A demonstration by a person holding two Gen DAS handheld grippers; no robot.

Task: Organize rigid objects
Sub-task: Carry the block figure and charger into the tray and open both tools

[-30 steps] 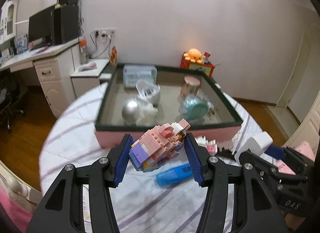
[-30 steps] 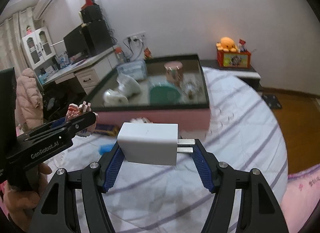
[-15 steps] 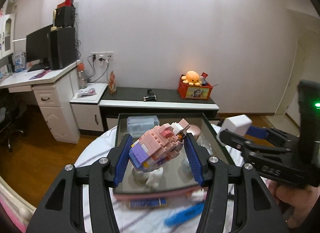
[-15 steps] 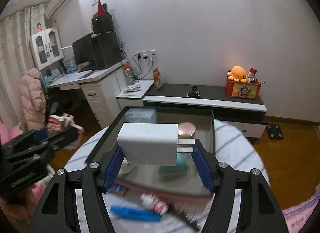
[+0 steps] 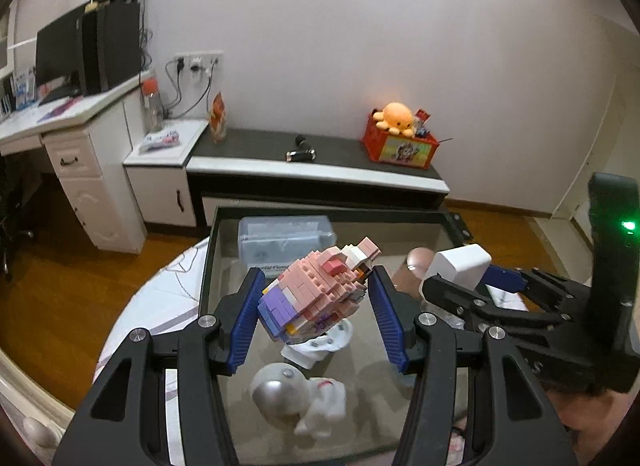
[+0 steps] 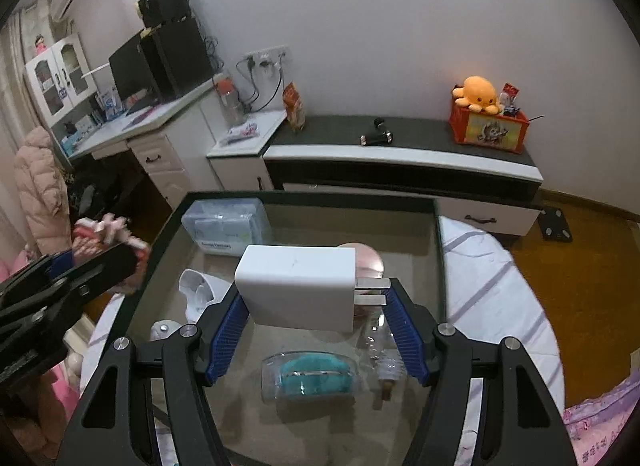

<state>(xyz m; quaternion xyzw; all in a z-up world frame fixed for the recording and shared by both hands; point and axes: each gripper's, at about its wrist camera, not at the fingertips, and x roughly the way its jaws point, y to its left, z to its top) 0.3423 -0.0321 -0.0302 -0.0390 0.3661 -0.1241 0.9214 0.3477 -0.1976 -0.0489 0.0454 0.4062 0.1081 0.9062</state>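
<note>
My left gripper (image 5: 314, 316) is shut on a pink and purple brick figure (image 5: 316, 292) and holds it above the dark-rimmed tray (image 5: 208, 266). My right gripper (image 6: 314, 326) is shut on a white plug charger (image 6: 296, 286), also above the tray (image 6: 438, 250). The right gripper with the charger shows in the left wrist view (image 5: 460, 268); the left gripper with the figure shows at the left of the right wrist view (image 6: 104, 242).
The tray holds a clear lidded box (image 5: 284, 238), a silver ball (image 5: 278, 390), a white toy (image 5: 324, 406), a teal item in a clear case (image 6: 312, 378), a pink round lid (image 6: 368, 258) and a small glass bottle (image 6: 380, 350). A low cabinet (image 6: 400, 157) stands behind.
Both grippers have moved forward from the table in front of the tray to above it, each still holding its object. The blue item and loose bits on the cloth have dropped out of view.
</note>
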